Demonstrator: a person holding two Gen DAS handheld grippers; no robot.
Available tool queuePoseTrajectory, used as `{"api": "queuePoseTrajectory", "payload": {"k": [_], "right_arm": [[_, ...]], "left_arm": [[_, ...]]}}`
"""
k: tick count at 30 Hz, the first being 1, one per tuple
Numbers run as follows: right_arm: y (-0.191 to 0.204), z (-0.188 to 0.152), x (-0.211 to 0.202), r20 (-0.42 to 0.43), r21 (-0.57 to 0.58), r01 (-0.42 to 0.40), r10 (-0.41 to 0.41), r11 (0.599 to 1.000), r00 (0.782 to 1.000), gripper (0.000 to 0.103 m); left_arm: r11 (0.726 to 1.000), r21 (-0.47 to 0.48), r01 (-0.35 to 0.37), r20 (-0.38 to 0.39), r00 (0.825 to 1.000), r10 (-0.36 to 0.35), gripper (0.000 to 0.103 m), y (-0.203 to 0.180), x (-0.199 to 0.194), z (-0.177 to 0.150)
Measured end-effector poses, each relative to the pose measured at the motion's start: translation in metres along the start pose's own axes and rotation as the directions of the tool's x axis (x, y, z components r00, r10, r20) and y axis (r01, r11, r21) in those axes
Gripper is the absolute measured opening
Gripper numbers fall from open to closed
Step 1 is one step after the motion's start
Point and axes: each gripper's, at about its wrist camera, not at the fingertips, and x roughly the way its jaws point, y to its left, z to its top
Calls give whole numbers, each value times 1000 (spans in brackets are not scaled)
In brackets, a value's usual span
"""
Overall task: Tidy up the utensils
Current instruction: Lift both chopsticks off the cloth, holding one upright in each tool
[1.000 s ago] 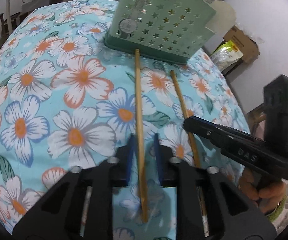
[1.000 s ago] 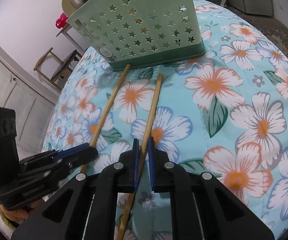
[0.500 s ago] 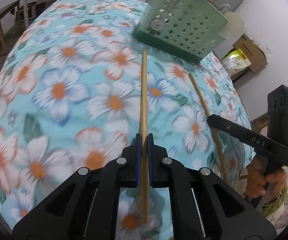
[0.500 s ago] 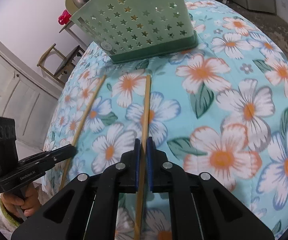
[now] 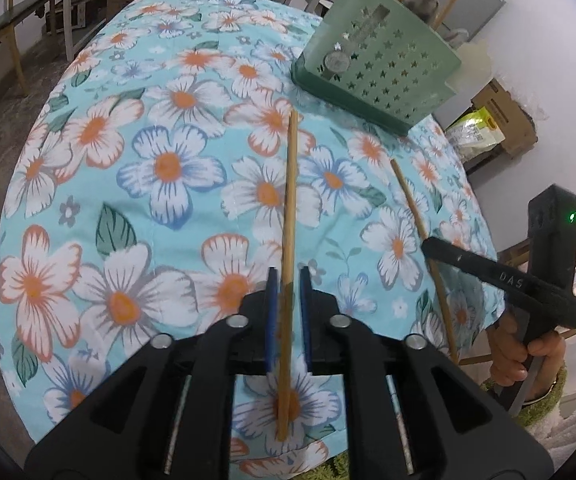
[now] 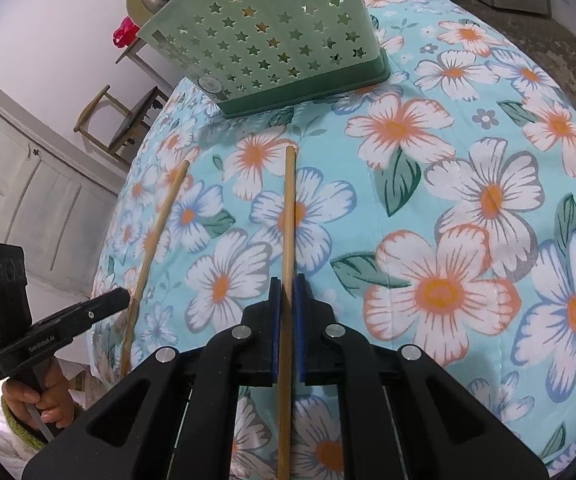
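- While the right gripper [image 6: 285, 300] pinches its chopstick [image 6: 288, 216], the left gripper [image 5: 286, 292] has just been opening, pads off the other chopstick [image 5: 289, 200].
- Re-clamp before heading for the green caddy [image 5: 380, 68].

right gripper [image 6: 285, 292] pinching a thin bamboo chopstick [image 6: 288, 216] aimed at 12, mint green star-holed plastic caddy [image 6: 263, 36] beyond, second bamboo chopstick [image 6: 155, 240] at 10, left gripper [image 6: 107, 304] at 9, floral tablecloth [image 6: 448, 220]
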Motion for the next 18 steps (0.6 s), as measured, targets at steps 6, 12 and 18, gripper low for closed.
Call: {"api": "queuePoseTrajectory", "payload": {"k": [6,12,18], "right_arm": [[4,5,5,-16,-10,-15,15,1000,1000,19],[11,6,9,-22,-24,-24,23,999,999,28],[12,7,11,-25,-27,-32,32,999,999,31]], "left_arm": [[1000,-8,-4,16,1000,4,16,2,-1,12],[1000,-14,-8,10,1000,8,17,3,2,16],[1000,-21,-11,6,1000,11,17,4,3,17]]}}
